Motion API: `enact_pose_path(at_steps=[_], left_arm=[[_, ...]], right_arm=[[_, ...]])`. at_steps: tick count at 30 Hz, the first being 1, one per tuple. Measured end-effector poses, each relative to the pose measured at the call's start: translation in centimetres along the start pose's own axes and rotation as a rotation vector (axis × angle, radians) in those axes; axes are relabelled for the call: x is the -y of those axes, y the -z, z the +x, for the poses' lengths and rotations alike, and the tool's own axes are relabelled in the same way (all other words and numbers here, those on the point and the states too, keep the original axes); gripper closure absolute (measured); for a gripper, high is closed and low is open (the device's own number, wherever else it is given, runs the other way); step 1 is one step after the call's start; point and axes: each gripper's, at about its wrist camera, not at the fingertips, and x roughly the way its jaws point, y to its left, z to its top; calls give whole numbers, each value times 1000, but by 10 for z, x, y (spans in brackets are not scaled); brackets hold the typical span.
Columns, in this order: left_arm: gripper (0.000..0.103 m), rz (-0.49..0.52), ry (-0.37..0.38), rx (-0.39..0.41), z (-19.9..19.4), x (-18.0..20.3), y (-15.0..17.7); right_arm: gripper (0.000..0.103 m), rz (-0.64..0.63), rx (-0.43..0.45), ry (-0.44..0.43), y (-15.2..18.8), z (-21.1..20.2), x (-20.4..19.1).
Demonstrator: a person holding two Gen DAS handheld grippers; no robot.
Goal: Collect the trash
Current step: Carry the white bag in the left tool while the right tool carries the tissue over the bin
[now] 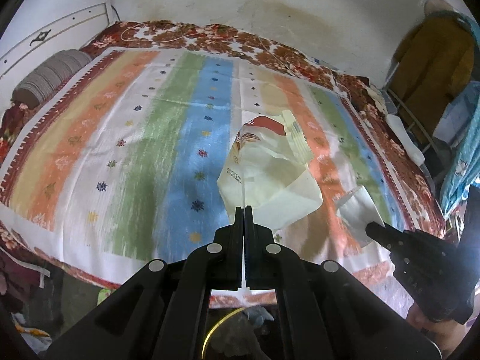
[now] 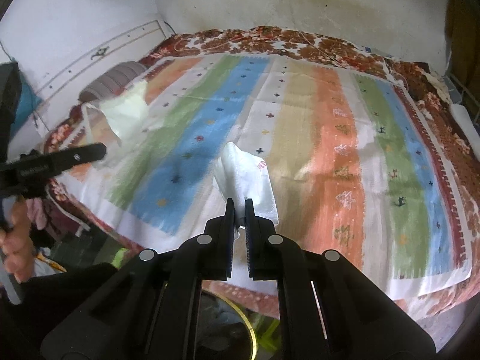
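Observation:
My left gripper (image 1: 243, 208) is shut on a cream and red snack wrapper (image 1: 267, 168) and holds it up over the striped bedspread (image 1: 120, 138). My right gripper (image 2: 239, 201) is shut on a crumpled white tissue (image 2: 246, 174) and holds it above the bed. In the left wrist view the right gripper (image 1: 372, 227) shows at the lower right with the tissue (image 1: 358, 210) in it. In the right wrist view the left gripper (image 2: 100, 150) shows at the left with the wrapper (image 2: 126, 111) hanging from it.
A grey bolster pillow (image 1: 51, 75) lies at the head of the bed by the white headboard (image 1: 54, 36). A bin with a yellow rim (image 2: 252, 333) stands on the floor below the bed's near edge. Clothes hang on a rack (image 1: 432, 69) at the right.

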Motion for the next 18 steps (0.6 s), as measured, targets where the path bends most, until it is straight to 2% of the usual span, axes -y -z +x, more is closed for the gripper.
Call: enact_pose_path(at_steps=[5,10,13,18], left_arm=[[103,-11,40,1,-18,4,11],[103,-45,89,-20,-27,6,28],[103,-48,95,-19,-33,9,41],[103,-47,102,-22,-41,16,68]], right_arm=[[97,29,28,-29,12,-31,-5],[97,32,22,-17,33,-46,-11],[97,26,15,-13,46,-52,-15],[97,65,-11,-65,70,-59,-16]])
